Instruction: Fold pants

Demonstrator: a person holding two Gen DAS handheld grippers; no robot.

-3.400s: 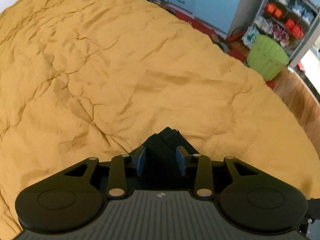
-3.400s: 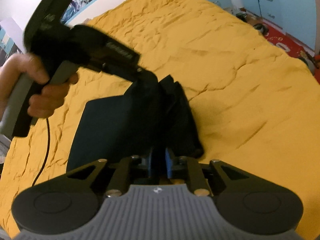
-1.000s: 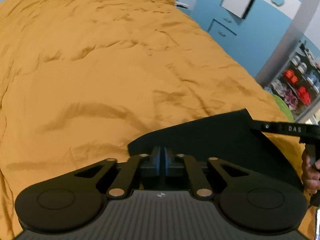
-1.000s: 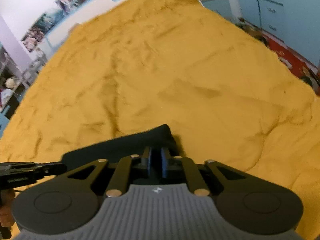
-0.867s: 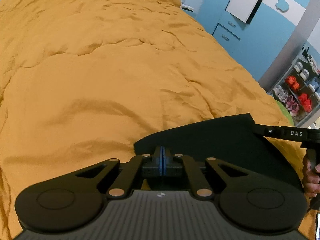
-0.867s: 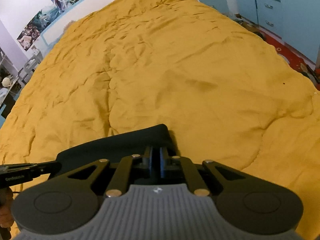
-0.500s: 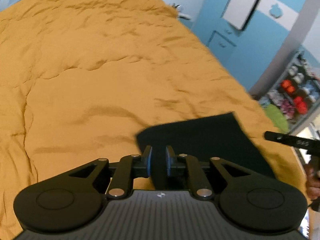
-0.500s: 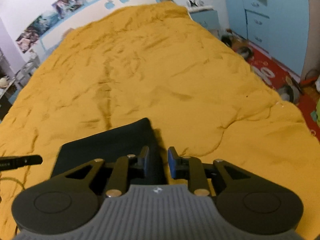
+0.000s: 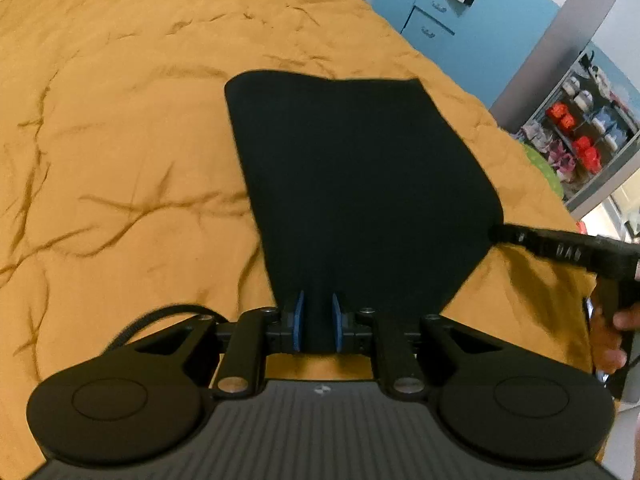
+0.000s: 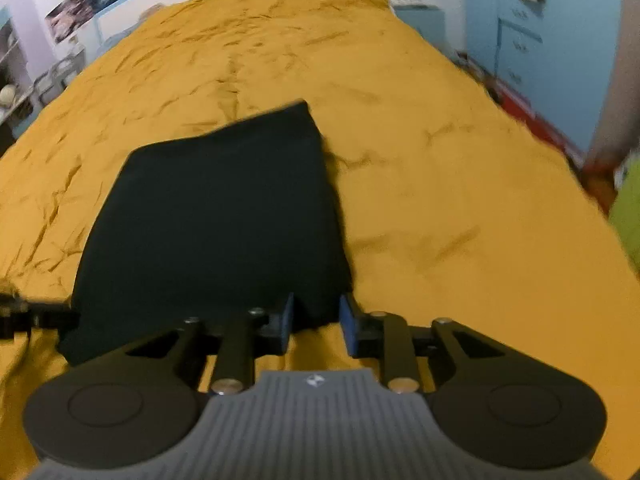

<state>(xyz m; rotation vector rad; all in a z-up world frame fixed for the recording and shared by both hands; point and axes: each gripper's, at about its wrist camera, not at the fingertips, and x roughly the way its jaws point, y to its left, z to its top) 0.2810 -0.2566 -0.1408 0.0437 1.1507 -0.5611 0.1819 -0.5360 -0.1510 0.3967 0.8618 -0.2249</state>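
Observation:
The black pants (image 9: 352, 184) lie folded into a flat rectangle on the yellow bedspread (image 9: 120, 140). My left gripper (image 9: 317, 322) is at their near left corner. Its blue pads stand slightly apart with the cloth's edge between them. In the right wrist view the pants (image 10: 216, 216) stretch away from my right gripper (image 10: 317, 320). Its jaws are opening over the near right corner, with cloth between the pads but not pinched. The right gripper's fingers (image 9: 516, 236) also show from the side, held by a hand (image 9: 608, 340).
The bedspread (image 10: 440, 160) spreads wide on every side of the pants. Blue drawers (image 9: 436, 20) and a shelf of shoes (image 9: 580, 136) stand past the bed's right edge. A green bin (image 10: 628, 216) and a red rug (image 10: 528, 112) are on the floor. A black cable (image 9: 152, 320) trails by the left gripper.
Both grippers were shut on the pants' near edge; their jaws have parted. Both hands have drawn back along the bed, and far more of the flat pants now shows ahead.

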